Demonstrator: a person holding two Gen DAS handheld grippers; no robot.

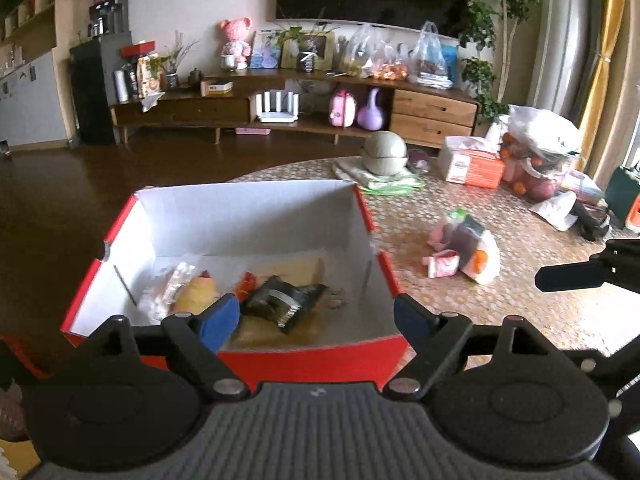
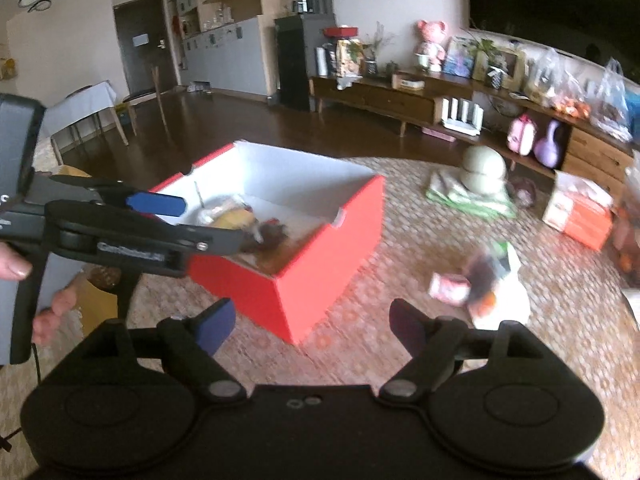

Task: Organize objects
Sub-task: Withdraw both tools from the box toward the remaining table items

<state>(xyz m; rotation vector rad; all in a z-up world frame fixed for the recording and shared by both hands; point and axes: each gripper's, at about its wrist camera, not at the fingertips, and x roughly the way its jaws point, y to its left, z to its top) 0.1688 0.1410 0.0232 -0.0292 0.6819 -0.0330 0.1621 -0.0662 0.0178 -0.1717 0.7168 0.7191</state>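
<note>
Snack packets (image 2: 486,286) are lying mid-table, right of the red box (image 2: 320,256) (partly filled); the right gripper (image 2: 312,326), gaping empty, is nearer.

Left wrist view close above red box (image 1: 256,356), facing the sideboard, right wrist view further back, both sharing box and table (image 2: 560,320)

The left gripper (image 1: 316,322) points forward and downward, its blue-padded jaws spread wide with nothing gripped between them. The right gripper (image 2: 312,326) is tilted likewise, jaws wide apart and empty. A hand (image 2: 50,312) grips the left gripper's handle.
</note>
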